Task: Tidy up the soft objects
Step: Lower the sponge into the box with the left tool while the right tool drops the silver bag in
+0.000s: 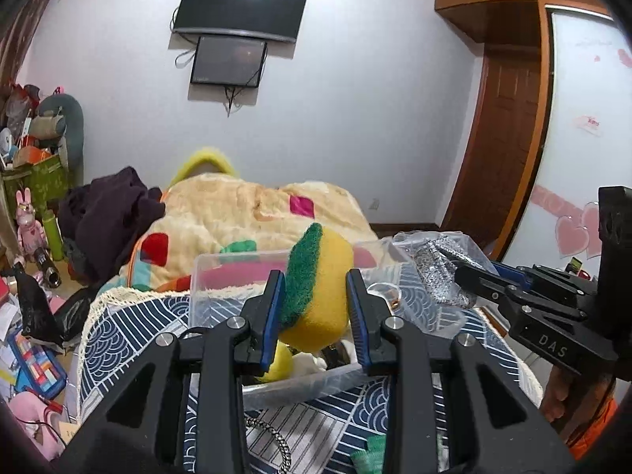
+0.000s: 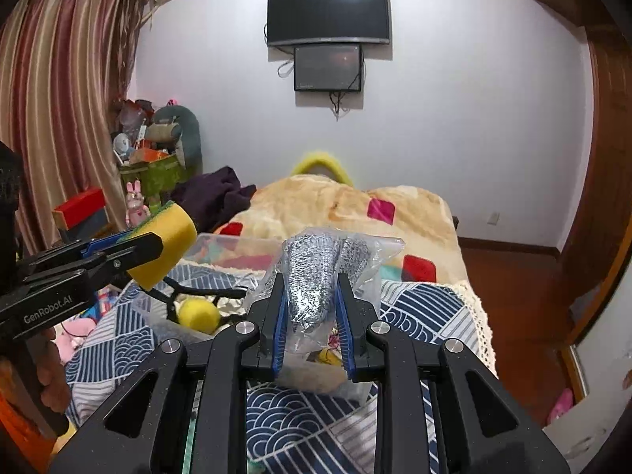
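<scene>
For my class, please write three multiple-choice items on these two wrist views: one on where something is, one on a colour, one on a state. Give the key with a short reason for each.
1. Where is the yellow ball?
A. inside the clear plastic box
B. on the beige blanket
C. between the right gripper's fingers

2. What colour is the scouring layer of the sponge?
A. red
B. green
C. white

3. What is the right gripper doing?
A. standing open with nothing in it
B. closed on the sponge
C. closed on a clear bag of silver mesh

Key: 1 A, the ball lies within the box walls in the right wrist view. 2 B, a green layer backs the yellow foam held by the left gripper. 3 C, the fingers press the bag from both sides.
</scene>
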`<state>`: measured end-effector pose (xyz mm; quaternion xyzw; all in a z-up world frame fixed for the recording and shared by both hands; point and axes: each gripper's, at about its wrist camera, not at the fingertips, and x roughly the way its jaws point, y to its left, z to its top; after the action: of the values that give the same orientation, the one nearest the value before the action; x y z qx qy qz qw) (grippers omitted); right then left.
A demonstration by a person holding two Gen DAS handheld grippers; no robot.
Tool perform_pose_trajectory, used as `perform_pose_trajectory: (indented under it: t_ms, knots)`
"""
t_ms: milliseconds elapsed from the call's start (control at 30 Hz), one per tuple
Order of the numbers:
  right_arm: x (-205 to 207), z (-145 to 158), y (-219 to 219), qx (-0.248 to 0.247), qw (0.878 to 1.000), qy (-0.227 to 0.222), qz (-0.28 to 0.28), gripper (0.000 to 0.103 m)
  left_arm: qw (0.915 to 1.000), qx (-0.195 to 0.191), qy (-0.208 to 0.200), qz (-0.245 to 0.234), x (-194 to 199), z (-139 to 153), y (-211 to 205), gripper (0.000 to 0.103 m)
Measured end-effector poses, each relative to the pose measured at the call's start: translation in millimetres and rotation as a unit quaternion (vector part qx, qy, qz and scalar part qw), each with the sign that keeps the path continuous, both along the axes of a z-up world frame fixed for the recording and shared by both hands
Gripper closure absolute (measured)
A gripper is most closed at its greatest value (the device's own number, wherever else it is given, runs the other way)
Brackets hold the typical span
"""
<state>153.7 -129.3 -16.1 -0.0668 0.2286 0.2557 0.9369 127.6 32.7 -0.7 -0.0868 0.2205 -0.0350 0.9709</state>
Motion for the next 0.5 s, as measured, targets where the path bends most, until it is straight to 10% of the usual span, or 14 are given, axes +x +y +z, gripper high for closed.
perform_pose_trajectory:
  t_ms: [500]
  knots:
    - [21.2, -36.6, 10.8, -0.047, 0.998, 0.049, -0.008, 0.083, 0.9965, 0.0, 0.084, 0.003, 54.9, -63.7, -7.2, 0.072]
